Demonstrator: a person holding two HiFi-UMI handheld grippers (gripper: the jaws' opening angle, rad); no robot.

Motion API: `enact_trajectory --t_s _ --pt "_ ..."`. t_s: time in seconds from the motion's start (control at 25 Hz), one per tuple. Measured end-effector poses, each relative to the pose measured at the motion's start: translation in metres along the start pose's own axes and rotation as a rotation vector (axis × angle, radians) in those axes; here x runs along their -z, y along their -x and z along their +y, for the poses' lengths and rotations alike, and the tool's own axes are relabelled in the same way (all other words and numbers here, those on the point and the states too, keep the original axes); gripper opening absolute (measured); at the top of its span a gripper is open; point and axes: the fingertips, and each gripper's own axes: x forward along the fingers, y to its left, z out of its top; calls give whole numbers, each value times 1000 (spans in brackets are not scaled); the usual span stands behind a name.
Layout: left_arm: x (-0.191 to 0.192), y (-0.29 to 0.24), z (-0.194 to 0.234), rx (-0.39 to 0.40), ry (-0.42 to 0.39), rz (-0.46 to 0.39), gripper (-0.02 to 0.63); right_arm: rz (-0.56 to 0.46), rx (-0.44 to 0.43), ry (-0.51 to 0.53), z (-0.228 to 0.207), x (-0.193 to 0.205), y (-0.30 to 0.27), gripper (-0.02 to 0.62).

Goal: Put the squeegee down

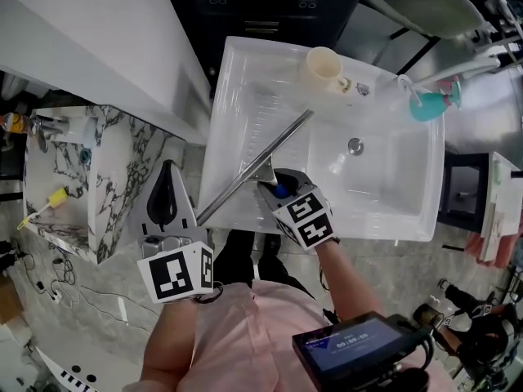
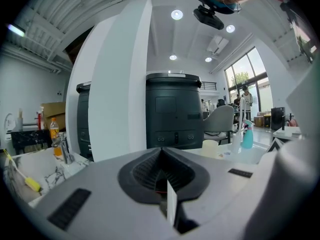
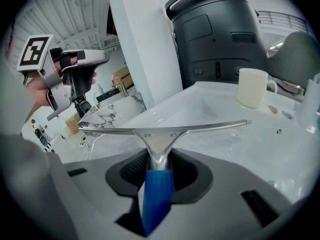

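A white sink point(image 1: 237, 96) fills the middle of the head view, with a ribbed draining part on its left and a basin with a drain point(image 1: 355, 146) on its right. A cream mug point(image 1: 324, 68) stands on its far rim, and a teal spray bottle point(image 1: 433, 102) stands at its far right corner. To the left, lower down, is a marble surface point(image 1: 106, 178) with a yellow brush point(image 1: 51, 201) near its left edge. Beyond the sink stands a dark cabinet-like unit point(image 3: 215, 34), and the floor is pale stone.

The right gripper point(image 1: 274, 188) hangs over the near edge of the sink, and its fingers pinch the blue handle of the squeegee point(image 1: 253, 168). The metal neck rises out of the fingers, and the long blade lies crosswise just beyond them. It runs on a slant over the ribbed part, and its near left end reaches past the sink's left rim. The views do not show whether the blade touches the sink.

The left gripper point(image 1: 166, 194) is held to the near left of the sink, beside the marble surface, apart from the squeegee. Its fingers are pressed together with nothing between them.
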Motion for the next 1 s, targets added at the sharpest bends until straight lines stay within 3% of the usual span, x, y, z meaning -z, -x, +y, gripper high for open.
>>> enact_trajectory --t_s 1.0 --pt "8 -8 3 -18 7 16 9 173 -28 76 9 19 -20 120"
